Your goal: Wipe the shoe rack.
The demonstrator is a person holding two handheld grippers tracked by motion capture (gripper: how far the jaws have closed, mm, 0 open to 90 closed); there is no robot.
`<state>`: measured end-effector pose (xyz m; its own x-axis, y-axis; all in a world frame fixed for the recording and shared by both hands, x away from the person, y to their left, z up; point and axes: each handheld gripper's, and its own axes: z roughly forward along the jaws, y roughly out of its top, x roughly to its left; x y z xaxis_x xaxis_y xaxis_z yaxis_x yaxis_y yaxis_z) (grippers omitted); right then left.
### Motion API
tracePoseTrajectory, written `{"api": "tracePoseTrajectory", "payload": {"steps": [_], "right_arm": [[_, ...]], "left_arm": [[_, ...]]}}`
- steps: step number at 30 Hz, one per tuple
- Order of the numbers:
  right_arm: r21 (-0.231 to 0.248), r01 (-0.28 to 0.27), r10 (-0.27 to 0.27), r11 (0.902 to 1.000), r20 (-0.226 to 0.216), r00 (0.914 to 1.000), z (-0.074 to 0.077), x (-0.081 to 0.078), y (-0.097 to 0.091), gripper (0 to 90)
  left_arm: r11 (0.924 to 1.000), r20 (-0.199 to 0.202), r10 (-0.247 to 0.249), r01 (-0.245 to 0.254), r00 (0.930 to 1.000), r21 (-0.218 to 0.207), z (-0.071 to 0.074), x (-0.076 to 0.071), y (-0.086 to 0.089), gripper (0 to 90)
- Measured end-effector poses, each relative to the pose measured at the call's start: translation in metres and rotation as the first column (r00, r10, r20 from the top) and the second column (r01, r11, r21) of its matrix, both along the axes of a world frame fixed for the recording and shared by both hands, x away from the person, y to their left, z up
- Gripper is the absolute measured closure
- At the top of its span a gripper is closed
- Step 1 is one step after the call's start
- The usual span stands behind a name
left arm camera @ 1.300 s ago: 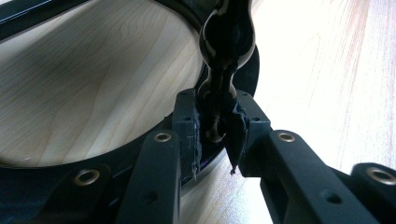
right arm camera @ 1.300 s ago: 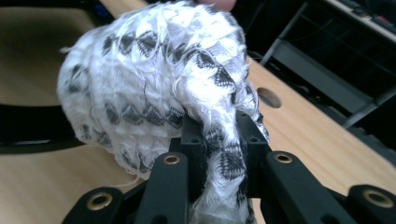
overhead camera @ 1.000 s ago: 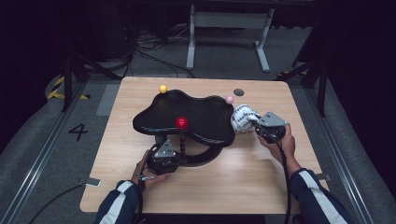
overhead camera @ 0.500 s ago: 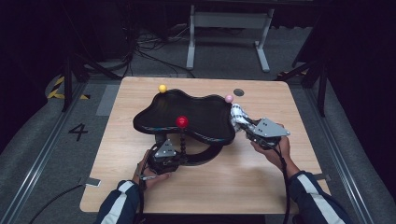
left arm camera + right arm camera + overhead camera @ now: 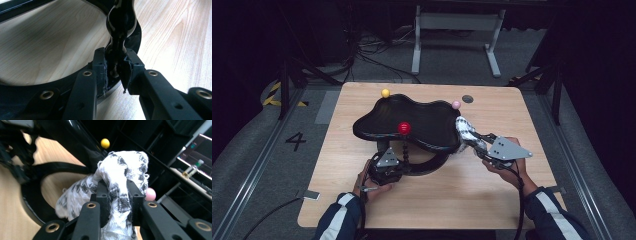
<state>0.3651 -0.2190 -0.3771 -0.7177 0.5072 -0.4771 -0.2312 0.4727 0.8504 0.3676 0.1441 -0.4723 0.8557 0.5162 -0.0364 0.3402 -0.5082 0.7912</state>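
The right hand-held gripper (image 5: 476, 144), at the right of the middle of the high view, is closed on a white cloth with a black pattern (image 5: 467, 131). The cloth stands out from its jaws toward the upper left of the frame and reaches the right rim of the glossy black wavy tray (image 5: 422, 120), which stands raised on a black stand over the wooden bench (image 5: 512, 107). So the tray lies up and left of this hand-held gripper, and its long axis runs from the left of the frame to the right, a little downward. In the right gripper view the cloth (image 5: 122, 177) is bunched between the two pads and rises above them, with the dark underside and rim of the tray just behind it.

The left hand-held gripper (image 5: 387, 165) is low in the frame, under the front edge of the tray. Its jaws are closed on the black bulbous post of the stand (image 5: 120, 27).

I judge that the right hand is the one to wipe, because its cloth is already at the rim; the coming move should go up and left over the tray surface, toward the red ball (image 5: 404, 128).
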Motion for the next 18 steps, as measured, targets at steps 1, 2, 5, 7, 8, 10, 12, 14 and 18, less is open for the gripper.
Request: {"api": "tracePoseTrajectory", "payload": {"steps": [1,2,5,7,8,10,12,14,18], "right_arm": [[0.008,-0.015,0.015,0.9999,0.0,0.9999,0.002,-0.003,-0.002,76.5],[0.012,-0.026,0.026,0.9996,-0.002,0.9997,0.004,-0.007,-0.003,76.6],[0.016,-0.055,0.055,0.9984,0.001,0.9985,0.007,-0.016,-0.004,76.5],[0.019,-0.074,0.074,0.9971,0.001,0.9972,0.008,-0.019,-0.005,76.4],[0.024,-0.077,0.077,0.9967,0.005,0.997,0.009,-0.02,-0.005,76.4],[0.035,-0.086,0.086,0.9957,0.0,0.9963,0.01,-0.021,-0.005,76.3],[0.025,-0.085,0.085,0.9961,0.004,0.9964,0.01,-0.021,-0.004,76.2],[0.009,-0.07,0.07,0.9975,-0.004,0.9975,0.007,-0.017,-0.002,76.1],[-0.012,-0.012,0.012,0.9998,-0.034,0.9994,-0.002,0.001,-0.001,76.1]], "left_arm": [[1.0,-0.001,0.001,-0.001,1.0,0.001,0.0,0.0,0.0,74.4],[1.0,-0.001,0.001,-0.001,1.0,0.0,0.0,0.0,0.0,74.4],[1.0,-0.002,-0.003,0.003,1.0,0.005,0.0,0.0,0.0,74.4],[0.9999,-0.003,-0.005,0.005,1.0,0.009,0.001,0.0,0.0,74.4],[1.0,0.001,-0.004,0.004,1.0,0.002,0.0,0.0,0.0,74.4],[1.0,-0.001,0.006,-0.006,1.0,0.0,0.0,0.001,0.0,74.5],[0.9999,-0.005,0.01,-0.01,0.9999,-0.003,0.0,0.002,0.002,74.5],[1.0,-0.002,0.001,-0.001,1.0,-0.005,0.0,0.004,0.003,74.4],[0.9999,0.006,0.001,-0.001,1.0,-0.013,-0.001,0.006,0.004,74.3]]}}
